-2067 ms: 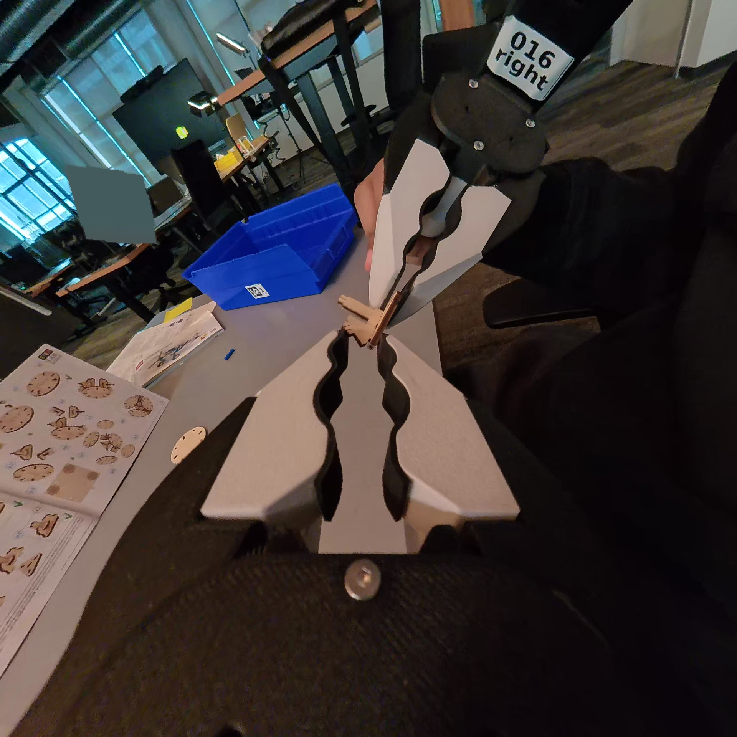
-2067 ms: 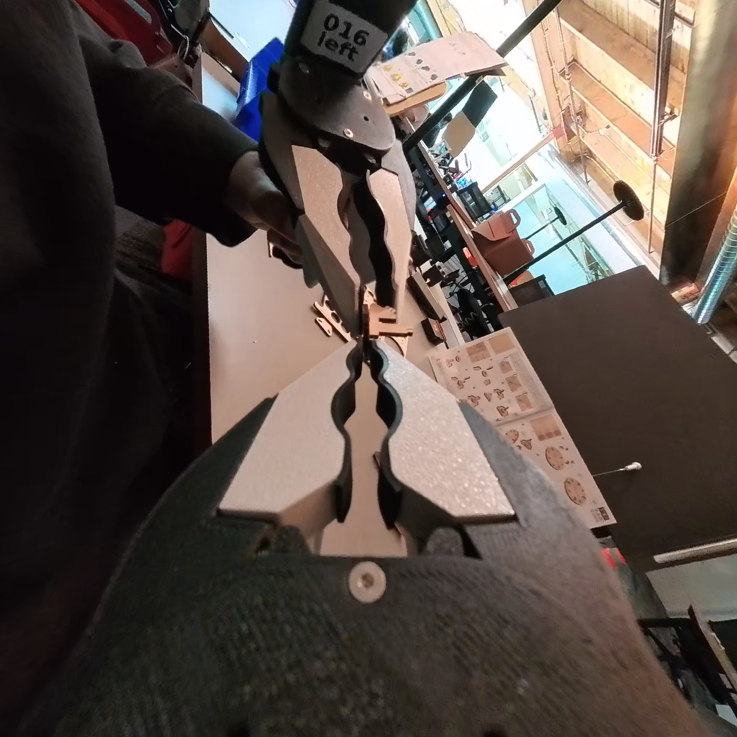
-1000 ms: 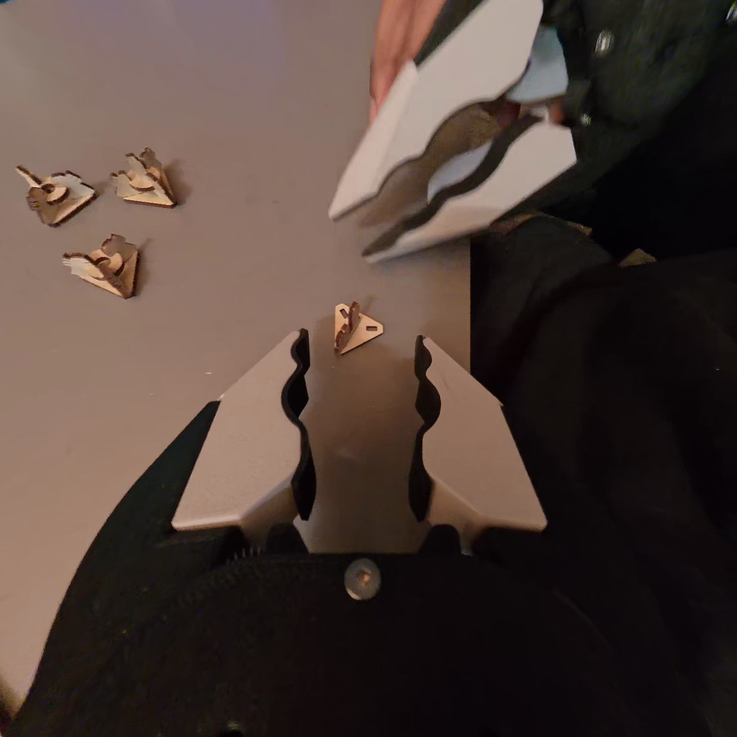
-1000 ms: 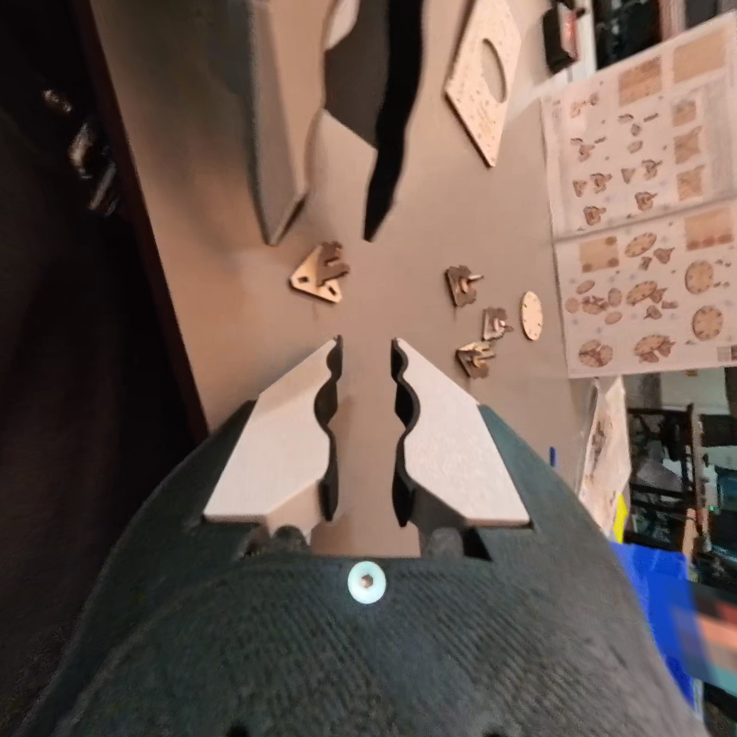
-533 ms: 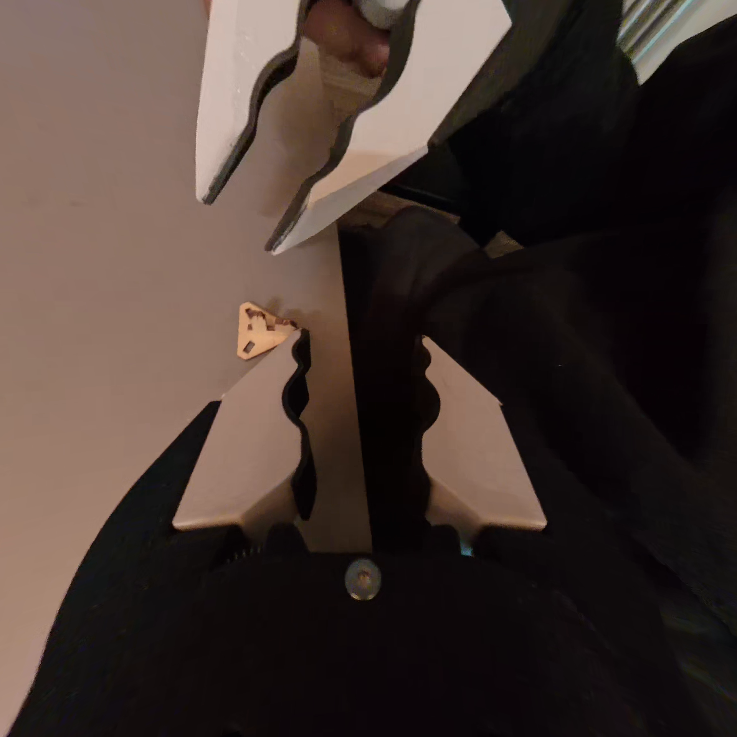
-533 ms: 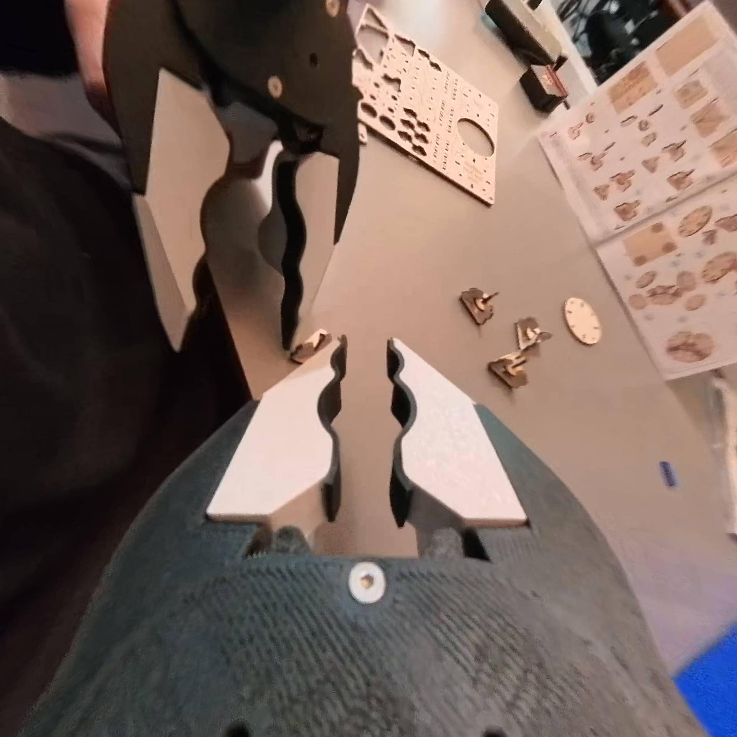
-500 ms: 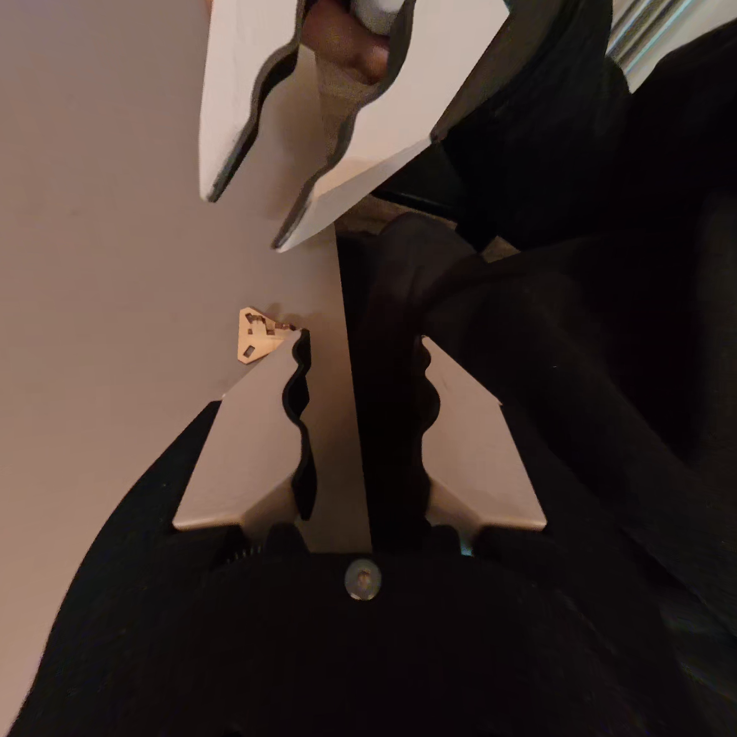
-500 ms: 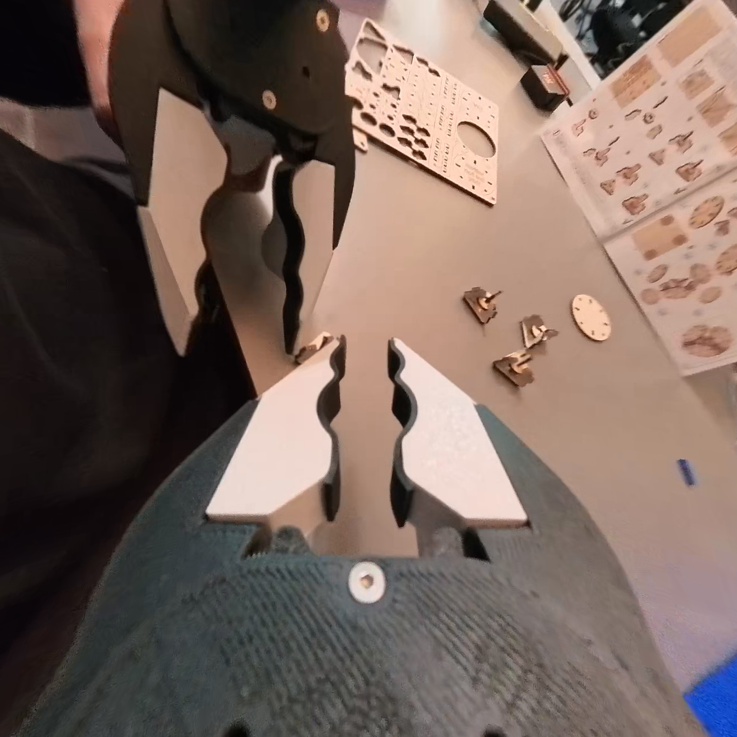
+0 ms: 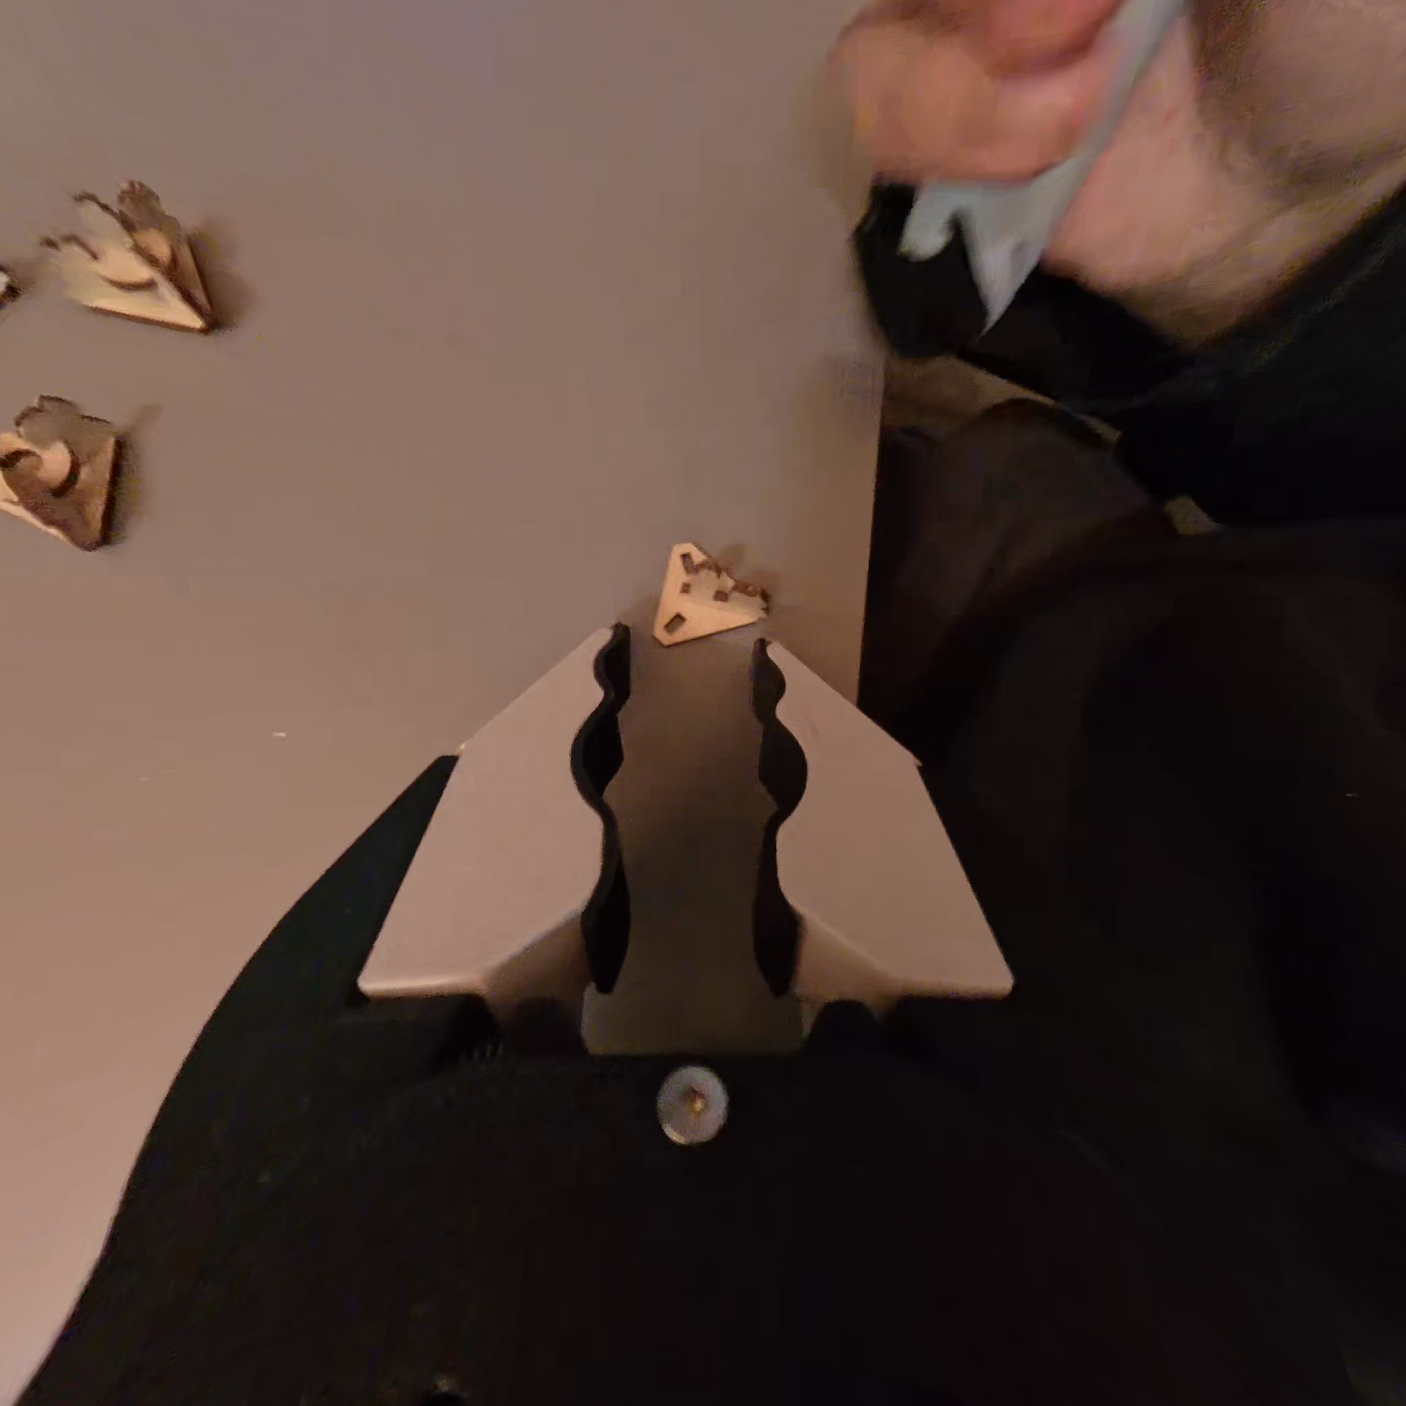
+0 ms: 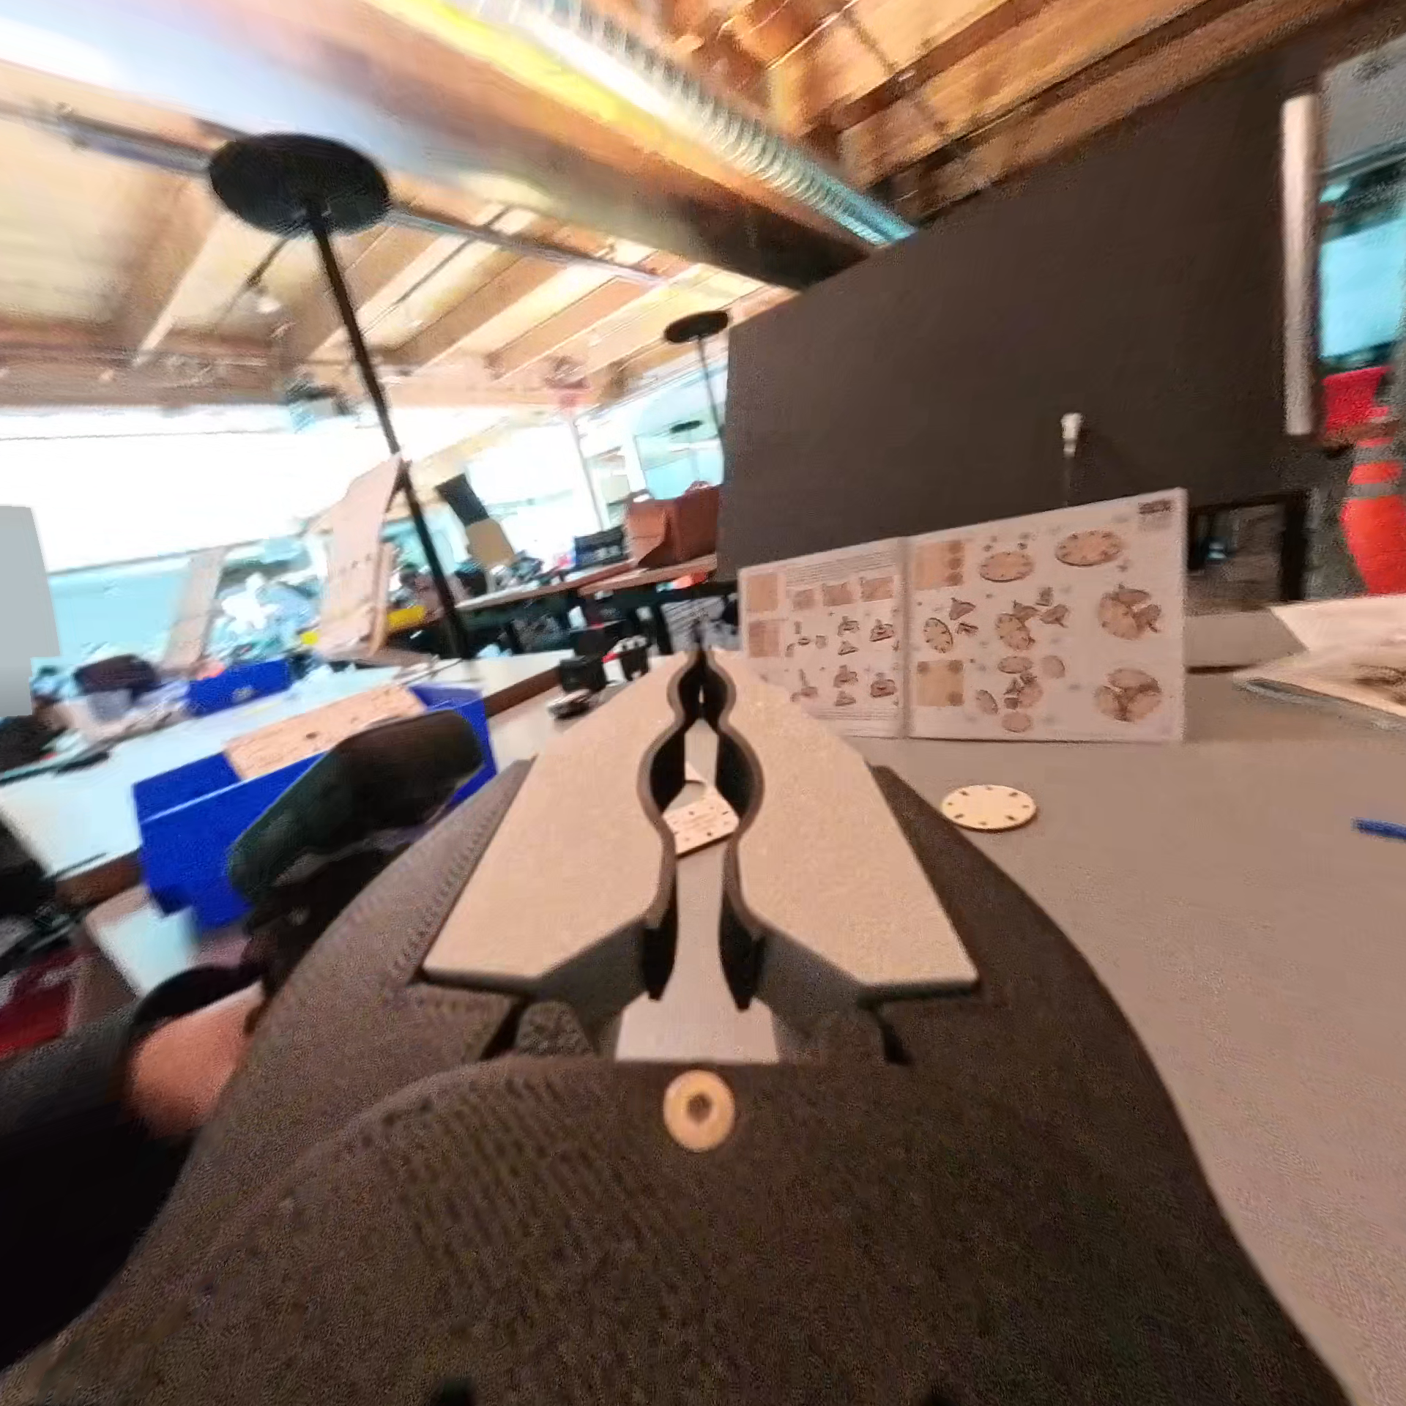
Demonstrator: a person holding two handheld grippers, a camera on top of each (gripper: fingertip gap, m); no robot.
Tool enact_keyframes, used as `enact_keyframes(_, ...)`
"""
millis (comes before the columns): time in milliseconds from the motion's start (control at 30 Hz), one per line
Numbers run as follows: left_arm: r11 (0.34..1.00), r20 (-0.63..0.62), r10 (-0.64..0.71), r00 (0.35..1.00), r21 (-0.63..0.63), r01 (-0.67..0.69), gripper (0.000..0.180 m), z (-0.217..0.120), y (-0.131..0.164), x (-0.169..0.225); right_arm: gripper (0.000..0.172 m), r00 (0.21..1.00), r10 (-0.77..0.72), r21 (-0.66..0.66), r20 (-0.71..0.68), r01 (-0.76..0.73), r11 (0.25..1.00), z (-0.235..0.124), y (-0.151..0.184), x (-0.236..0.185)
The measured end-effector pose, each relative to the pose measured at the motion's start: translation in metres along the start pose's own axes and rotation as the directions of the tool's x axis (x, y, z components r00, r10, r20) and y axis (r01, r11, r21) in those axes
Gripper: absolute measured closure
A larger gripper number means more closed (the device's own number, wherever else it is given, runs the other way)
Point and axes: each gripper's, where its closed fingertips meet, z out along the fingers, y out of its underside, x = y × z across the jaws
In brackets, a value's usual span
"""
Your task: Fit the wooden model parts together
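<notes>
In the left wrist view my left gripper [image 9: 688, 639] is open, its jaws partly narrowed, low over the grey table [image 9: 426, 426]. A small triangular wooden piece [image 9: 704, 597] lies flat just beyond its fingertips, near the table's right edge; the pads do not touch it. In the right wrist view my right gripper [image 10: 700, 663] is shut, fingertips meeting, lifted and pointing level across the table [image 10: 1156, 928]. A pale perforated wooden piece [image 10: 700, 825] on the table shows through the gap behind its tips.
Two small wooden assemblies [image 9: 144, 262] [image 9: 57, 472] lie at the left. A hand [image 9: 989, 99] is at the top right. A round wooden disc [image 10: 989, 806], an open instruction booklet [image 10: 966, 616] and a blue bin [image 10: 198, 814] are around the table. Dark clothing [image 9: 1141, 837] lies past the edge. My right fingertips sit around 20 cm from my left ones.
The wooden piece both grippers held two seconds ago now lies on the table. My left jaws have narrowed and turned to face it. My right gripper swung up and shut.
</notes>
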Motion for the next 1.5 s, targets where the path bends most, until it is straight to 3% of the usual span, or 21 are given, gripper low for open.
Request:
enact_keyframes(133,0.999,-0.046,-0.034,0.998,0.007,0.035,0.148,0.002,-0.002,0.012,0.172,0.979,-0.105,0.043,-0.174,0.114,0.993,0.000,0.012,0.010)
enact_keyframes(233,0.991,-0.227,-0.134,0.965,-0.017,0.133,0.149,0.004,-0.003,0.039,0.172,0.970,-0.087,0.077,-0.227,0.107,0.991,-0.004,0.006,0.015)
enact_keyframes(300,0.980,-0.261,-0.194,0.946,-0.018,0.196,0.147,0.003,-0.006,0.042,0.172,0.957,-0.105,0.067,-0.272,0.128,0.989,-0.006,0.005,0.024)
enact_keyframes(467,0.983,-0.142,-0.148,0.979,0.084,0.161,0.141,-0.002,-0.015,0.018,0.172,0.958,-0.087,0.039,-0.272,0.102,0.994,-0.006,0.005,0.033)
enact_keyframes(600,0.988,-0.063,0.033,0.997,0.152,-0.023,0.135,-0.001,-0.028,0.023,0.172,0.961,-0.076,0.017,-0.266,0.083,0.996,-0.005,0.007,0.034)
enact_keyframes(733,0.985,0.044,0.157,0.987,0.072,-0.160,0.143,0.011,-0.024,0.021,0.172,0.965,-0.087,0.013,-0.245,0.093,0.996,-0.004,0.007,0.027)
enact_keyframes(833,0.987,0.040,0.162,0.986,-0.015,-0.162,0.155,0.020,-0.014,0.020,0.172,0.969,-0.105,0.013,-0.224,0.111,0.994,-0.003,0.004,0.022)
enact_keyframes(900,0.986,0.033,0.164,0.986,-0.014,-0.163,0.165,0.020,-0.014,0.021,0.172,0.969,-0.117,0.011,-0.216,0.122,0.992,-0.003,0.004,0.020)
enact_keyframes(1100,0.992,0.029,0.122,0.992,0.002,-0.123,0.165,0.017,-0.015,0.017,0.172,0.959,-0.117,0.011,-0.258,0.124,0.992,-0.005,0.009,0.030)
enact_keyframes(1200,0.993,0.080,0.113,0.990,0.024,-0.115,0.180,0.013,-0.017,0.011,0.172,0.961,-0.104,-0.002,-0.257,0.107,0.994,-0.003,0.016,0.032)
enact_keyframes(1500,0.992,0.132,0.120,0.984,0.021,-0.124,0.162,0.011,-0.018,0.005,0.172,0.958,-0.131,0.013,-0.255,0.138,0.990,-0.004,0.012,0.033)
